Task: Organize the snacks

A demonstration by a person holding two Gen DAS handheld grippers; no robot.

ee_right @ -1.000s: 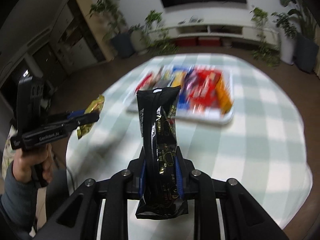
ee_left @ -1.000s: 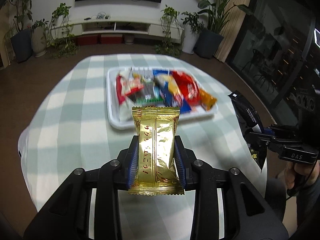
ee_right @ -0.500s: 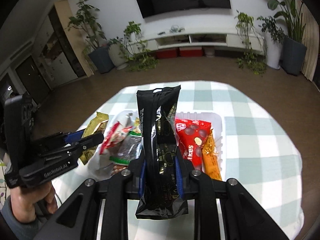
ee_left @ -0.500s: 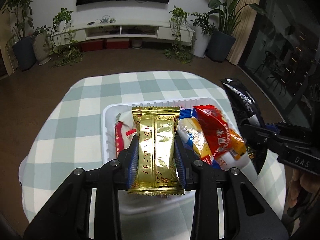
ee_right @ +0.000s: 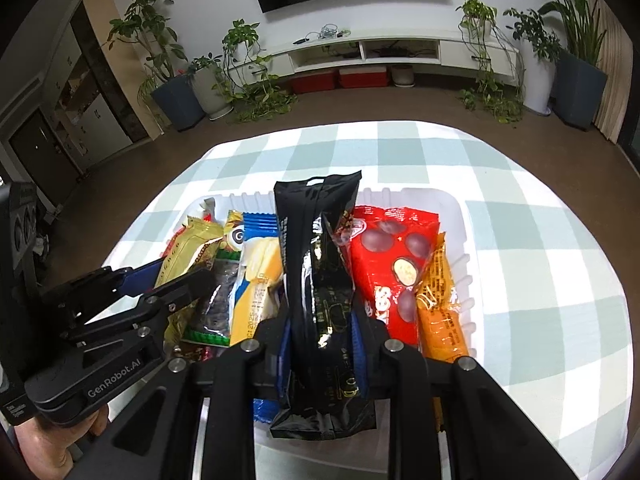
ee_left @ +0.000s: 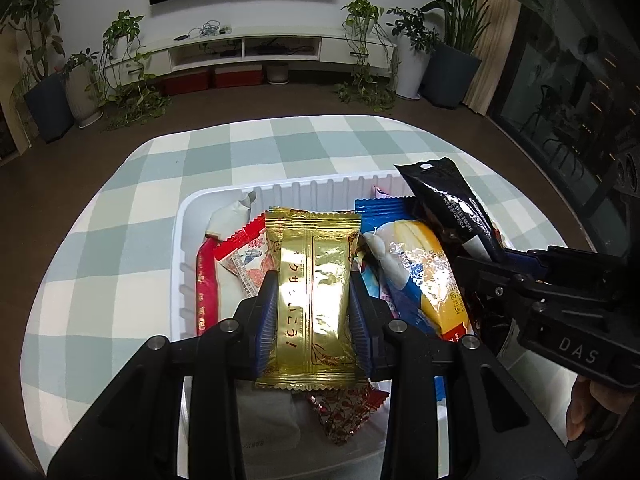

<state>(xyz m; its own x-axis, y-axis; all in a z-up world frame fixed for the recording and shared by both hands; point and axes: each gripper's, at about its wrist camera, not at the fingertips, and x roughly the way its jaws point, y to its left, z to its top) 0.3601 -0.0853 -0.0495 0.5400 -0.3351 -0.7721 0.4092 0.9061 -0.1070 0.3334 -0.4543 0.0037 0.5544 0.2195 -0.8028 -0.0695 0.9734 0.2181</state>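
My left gripper [ee_left: 314, 312] is shut on a gold foil snack packet [ee_left: 314, 280] and holds it over the white tray [ee_left: 188, 216] of snacks. My right gripper [ee_right: 322, 332] is shut on a long black snack packet [ee_right: 320, 264] and holds it over the same tray [ee_right: 452, 200]. In the left wrist view the black packet [ee_left: 448, 208] and the right gripper's body show at the right. In the right wrist view the gold packet [ee_right: 188, 248] and the left gripper's body show at the left. The tray holds several packets: a red chocolate bag [ee_right: 388, 252], an orange bar [ee_right: 440, 312], a blue-and-yellow packet [ee_left: 416, 268].
The tray stands on a round table with a green-and-white checked cloth [ee_left: 120, 208]. Beyond the table are a brown floor, potted plants [ee_left: 452, 60], a white TV bench [ee_left: 248, 48] and a wall TV.
Both grippers have moved forward with their packets, from the table's near side to over the tray. The tray now lies right under both.
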